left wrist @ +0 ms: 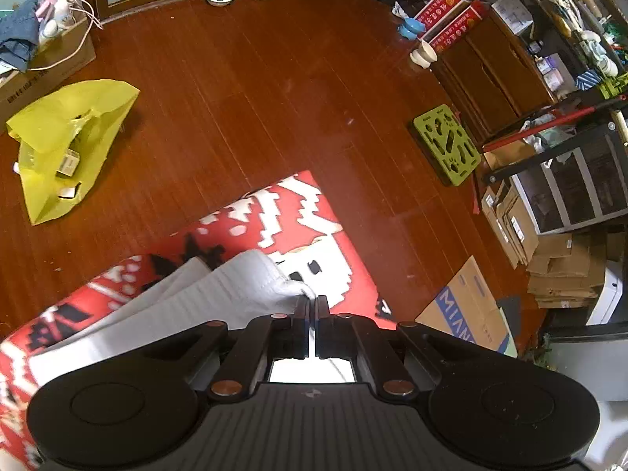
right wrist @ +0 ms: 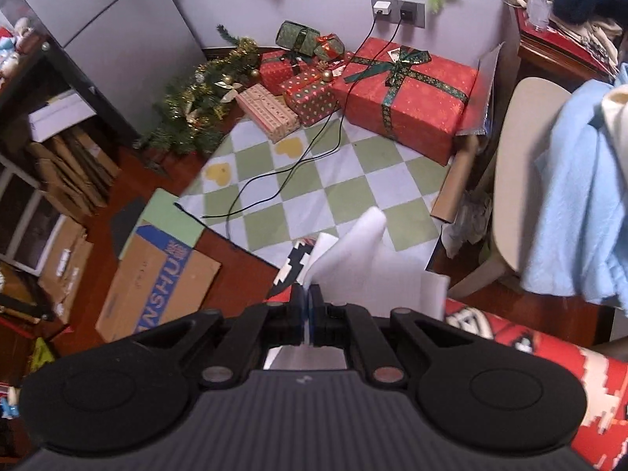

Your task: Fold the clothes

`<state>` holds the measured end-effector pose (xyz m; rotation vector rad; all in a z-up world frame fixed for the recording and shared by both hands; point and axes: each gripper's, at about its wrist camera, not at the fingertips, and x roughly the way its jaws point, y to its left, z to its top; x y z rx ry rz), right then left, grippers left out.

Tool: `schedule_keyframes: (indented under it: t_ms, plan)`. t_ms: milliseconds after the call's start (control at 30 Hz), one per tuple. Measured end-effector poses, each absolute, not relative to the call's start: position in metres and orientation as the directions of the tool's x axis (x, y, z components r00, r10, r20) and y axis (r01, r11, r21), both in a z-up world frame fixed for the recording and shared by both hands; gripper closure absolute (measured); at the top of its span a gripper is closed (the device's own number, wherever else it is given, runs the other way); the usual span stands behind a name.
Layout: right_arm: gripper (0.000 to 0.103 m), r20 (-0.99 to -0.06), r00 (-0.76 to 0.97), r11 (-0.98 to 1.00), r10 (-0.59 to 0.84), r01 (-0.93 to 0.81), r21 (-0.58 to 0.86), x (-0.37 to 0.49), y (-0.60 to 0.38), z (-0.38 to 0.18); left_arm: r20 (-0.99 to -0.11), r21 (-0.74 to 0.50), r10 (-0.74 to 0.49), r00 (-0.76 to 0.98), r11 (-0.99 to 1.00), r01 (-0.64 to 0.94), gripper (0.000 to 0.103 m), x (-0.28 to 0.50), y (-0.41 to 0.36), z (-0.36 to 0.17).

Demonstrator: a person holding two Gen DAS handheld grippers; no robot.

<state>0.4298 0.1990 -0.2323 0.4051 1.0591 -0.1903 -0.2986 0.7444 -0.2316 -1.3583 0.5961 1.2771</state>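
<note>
We hold a white garment [left wrist: 188, 306] over the red patterned blanket [left wrist: 306, 219], one edge in each gripper. The left gripper [left wrist: 313, 302] and the right gripper [right wrist: 308, 292] both have fingers pinched tight on cloth. We judge a fold is under way; next, both edges should travel together, kept level.

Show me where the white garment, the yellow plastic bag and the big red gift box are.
white garment [left wrist: 219, 294]: left wrist view, ribbed middle.
yellow plastic bag [left wrist: 82, 117]: left wrist view, upper face.
big red gift box [right wrist: 416, 106]: right wrist view, front side.
</note>
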Motion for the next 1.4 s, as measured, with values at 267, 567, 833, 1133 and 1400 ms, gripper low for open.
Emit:
schedule_keyframes:
  t_ms: [267,567,833,1133,1400]
  plan:
    - [0.082,-0.842,0.539,0.942,0.033,0.264,0.205,0.45,0.203,-0.239,-0.866,-0.398,0.357,0.349,-0.073,-0.914,0.07,-0.282,0.732,-0.217]
    - [0.067,-0.794,0.557,0.876,0.243,0.225,0.426,0.388,0.096,-0.229,-0.873,-0.351,0.297,0.386,0.165,-0.922,0.07,-0.257,0.666,-0.203]
    - [0.096,-0.767,0.541,0.772,0.344,0.302,0.559,0.385,0.05,-0.284,-0.897,-0.335,0.218,0.385,0.233,-0.913,0.07,-0.231,0.61,-0.21]
    - [0.089,-0.772,0.501,0.77,0.391,0.28,0.573,0.395,0.049,-0.315,-0.893,-0.343,0.211,0.397,0.249,-0.906,0.07,-0.196,0.578,-0.203]
    - [0.093,-0.747,0.501,0.823,0.438,0.11,0.557,0.412,0.084,-0.297,-0.901,-0.323,0.199,0.385,0.281,-0.904,0.07,-0.184,0.56,-0.204]
